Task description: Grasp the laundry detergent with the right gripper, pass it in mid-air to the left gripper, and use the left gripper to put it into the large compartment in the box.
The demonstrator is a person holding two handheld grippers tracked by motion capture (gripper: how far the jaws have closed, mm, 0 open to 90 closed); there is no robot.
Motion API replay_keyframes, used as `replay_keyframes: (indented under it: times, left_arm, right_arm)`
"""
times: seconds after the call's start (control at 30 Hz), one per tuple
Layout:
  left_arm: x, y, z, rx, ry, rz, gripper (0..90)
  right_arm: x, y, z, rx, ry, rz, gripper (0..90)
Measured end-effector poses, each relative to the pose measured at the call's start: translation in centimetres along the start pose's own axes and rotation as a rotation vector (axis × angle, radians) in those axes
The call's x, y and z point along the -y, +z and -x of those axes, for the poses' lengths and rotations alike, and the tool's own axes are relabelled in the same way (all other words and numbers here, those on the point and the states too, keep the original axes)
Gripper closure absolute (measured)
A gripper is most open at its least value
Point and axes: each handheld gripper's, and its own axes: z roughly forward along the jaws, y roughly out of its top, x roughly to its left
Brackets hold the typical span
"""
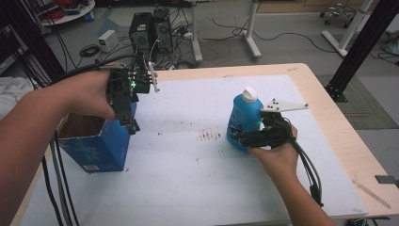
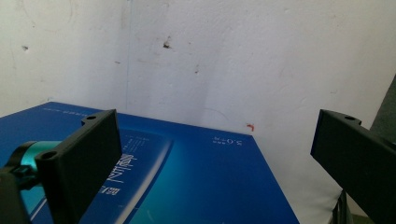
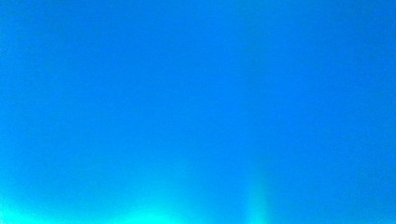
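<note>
A glossy blue plastic bottle point(image 1: 243, 118) is standing on a matt, scuffed white sheet point(image 1: 188, 169) that is covering a smooth pale wooden table point(image 1: 329, 117), beside a glossy printed blue cardboard box point(image 1: 101, 148).

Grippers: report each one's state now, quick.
Left gripper: open, holding nothing, above the blue cardboard box.
Right gripper: around the blue plastic bottle; grip cannot be told.

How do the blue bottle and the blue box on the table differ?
The blue bottle is rounded with a white cap; the blue box is flat-sided with its top open. The bottle stands at the right claw; the box sits at the table's left edge under the left claw. Both are blue and upright.
</note>
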Motion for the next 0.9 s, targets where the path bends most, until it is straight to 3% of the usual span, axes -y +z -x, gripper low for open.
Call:
replay_keyframes:
  times: [0.1,0.9]
  left_arm:
    - [-0.01,-0.08,0.04,-0.002,-0.001,0.005,1.8]
    - [-0.11,0.07,-0.08,-0.001,0.005,-0.001,1.8]
  right_arm:
    - [0.14,-0.09,-0.17,-0.002,-0.013,0.013,13.1]
    - [0.34,0.04,-0.23,0.021,-0.024,0.030,18.3]
